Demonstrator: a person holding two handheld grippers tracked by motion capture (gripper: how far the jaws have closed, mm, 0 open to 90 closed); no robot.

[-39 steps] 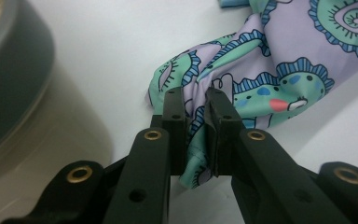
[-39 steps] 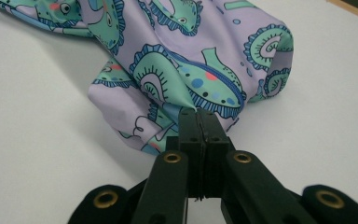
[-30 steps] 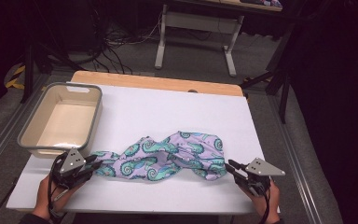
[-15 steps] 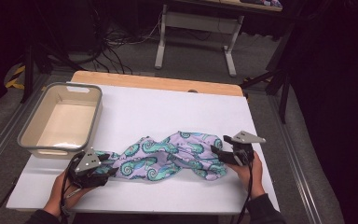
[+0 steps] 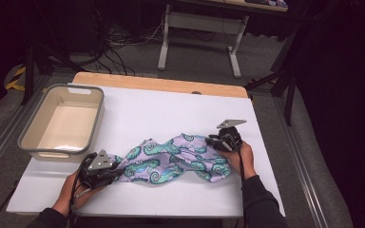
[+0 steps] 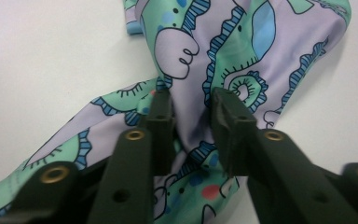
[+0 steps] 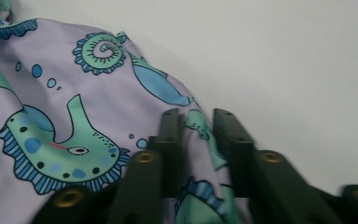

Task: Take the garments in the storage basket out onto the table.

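Note:
A lilac cloth printed with green and blue seahorses (image 5: pixel 171 159) lies crumpled across the near part of the white table (image 5: pixel 142 107). My left gripper (image 5: pixel 113 170) holds its left end; in the left gripper view the jaws (image 6: pixel 191 98) pinch a bunched fold of the cloth (image 6: pixel 223 42). My right gripper (image 5: pixel 217 140) is at the cloth's far right edge. In the right gripper view its jaws (image 7: pixel 197 116) are closed on a fold of the cloth (image 7: pixel 74 93) near its hem. A hand holds each gripper.
An empty beige tub with a grey rim (image 5: pixel 31 133) stands on the table's left side, just beyond my left gripper. The table's far wooden edge (image 5: pixel 161 84) meets a floor with cables and a desk frame (image 5: pixel 197 42).
My right gripper has moved away from the person and leftward, taking the cloth's right edge with it. My left gripper has shifted a little to the right. The cloth is more bunched.

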